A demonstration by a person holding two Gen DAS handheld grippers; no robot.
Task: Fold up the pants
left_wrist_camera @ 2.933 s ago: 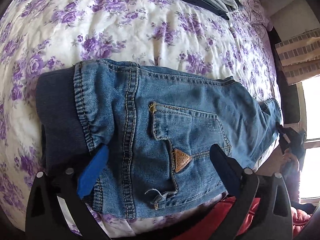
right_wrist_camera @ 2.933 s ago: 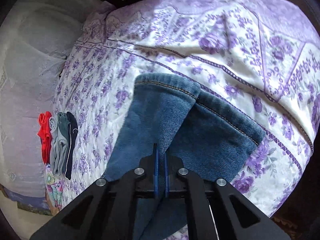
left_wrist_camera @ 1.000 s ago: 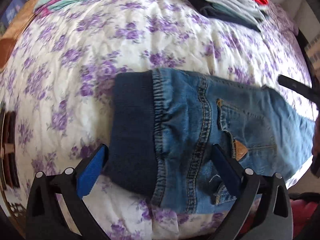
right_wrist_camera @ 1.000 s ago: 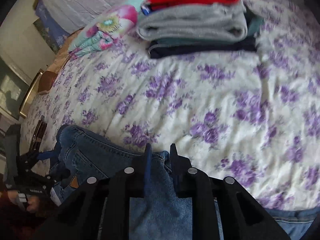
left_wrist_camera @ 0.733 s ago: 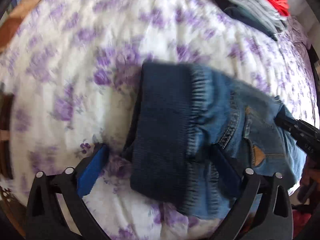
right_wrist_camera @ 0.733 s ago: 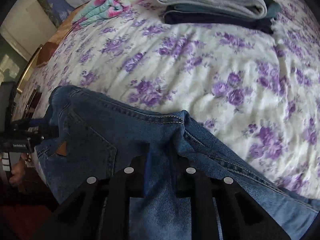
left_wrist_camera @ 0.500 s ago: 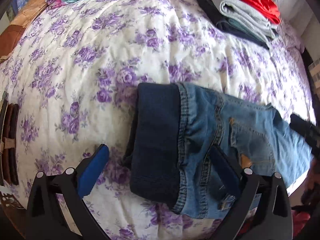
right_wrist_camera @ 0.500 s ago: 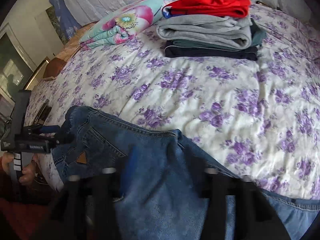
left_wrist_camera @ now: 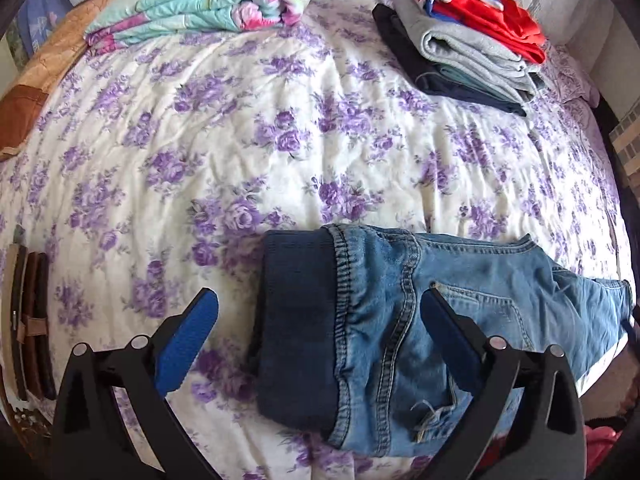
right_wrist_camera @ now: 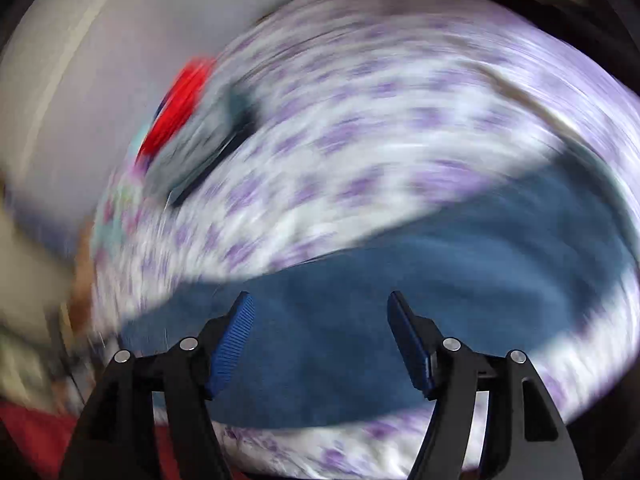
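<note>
Lying folded near the bed's (left_wrist_camera: 280, 128) front edge, the jeans (left_wrist_camera: 420, 320) are gripped by neither gripper.

The left gripper (left_wrist_camera: 318, 340) is seen with its blue-padded fingers (left_wrist_camera: 186, 344) spread wide above the jeans' dark waistband end; nothing is pinched between them, and whether the right-hand pad rests on the denim cannot be told. The right gripper (right_wrist_camera: 320, 340) is shown with its fingers (right_wrist_camera: 232, 340) held apart and just closing a little, blue denim (right_wrist_camera: 400, 300) lying beyond them but not pressed by the pads. The right wrist view is heavily smeared by motion, so only a red and grey stack of folded clothes (right_wrist_camera: 188, 128) and purple flowers can be made out. In the left wrist view, that stack (left_wrist_camera: 468, 40) and a rolled floral blanket (left_wrist_camera: 208, 0) are seen at the far side of the bed, and the jeans' leg end is cut off at the right edge.
</note>
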